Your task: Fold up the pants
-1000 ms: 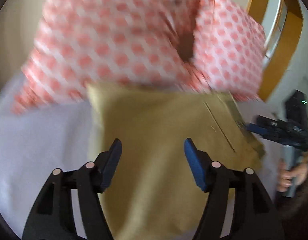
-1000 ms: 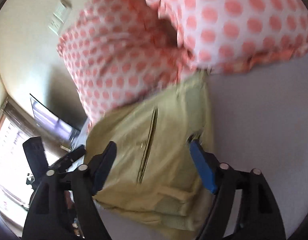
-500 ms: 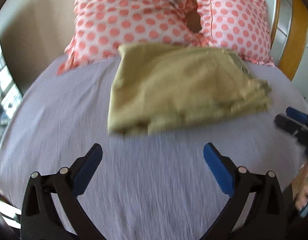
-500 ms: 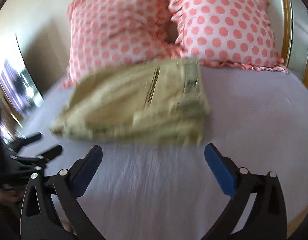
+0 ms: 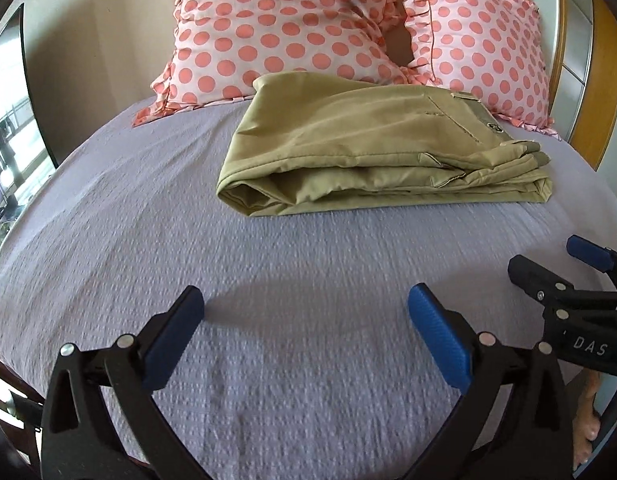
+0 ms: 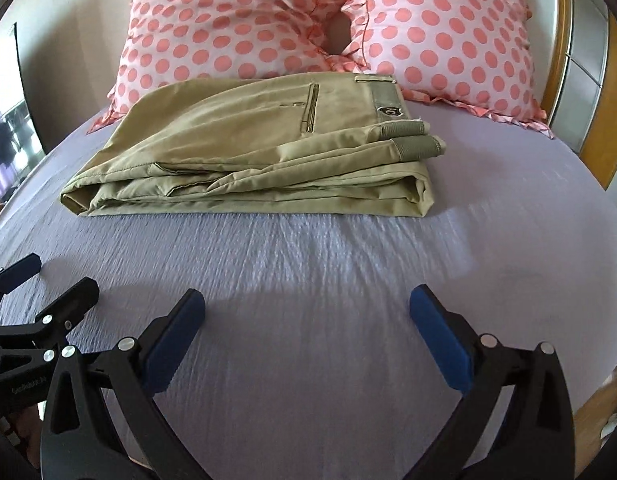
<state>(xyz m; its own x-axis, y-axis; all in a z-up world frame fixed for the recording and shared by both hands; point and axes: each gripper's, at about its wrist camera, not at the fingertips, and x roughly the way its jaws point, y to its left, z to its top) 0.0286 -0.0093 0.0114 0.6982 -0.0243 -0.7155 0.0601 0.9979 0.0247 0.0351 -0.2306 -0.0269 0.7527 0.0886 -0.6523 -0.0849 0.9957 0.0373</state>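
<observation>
The khaki pants [image 5: 372, 148] lie folded in a flat stack on the lilac bedspread [image 5: 268, 320], just in front of the pillows; they also show in the right wrist view [image 6: 264, 152], waistband to the right. My left gripper [image 5: 304, 320] is open and empty, well back from the pants over the bed. My right gripper [image 6: 306, 320] is open and empty, likewise back from the pants. The right gripper shows at the right edge of the left wrist view [image 5: 564, 276]; the left gripper shows at the left edge of the right wrist view [image 6: 40, 284].
Two pink polka-dot pillows [image 5: 276, 24] [image 6: 440, 28] lean against the wall behind the pants. A wooden bed frame [image 5: 604, 92] runs along the right. A dark screen [image 6: 8, 112] stands at the far left. The bed's near edge curves below the grippers.
Both grippers have pulled back from the pants and opened wider. One second ago they were right over the fabric; now the folded pants lie free, far ahead.
</observation>
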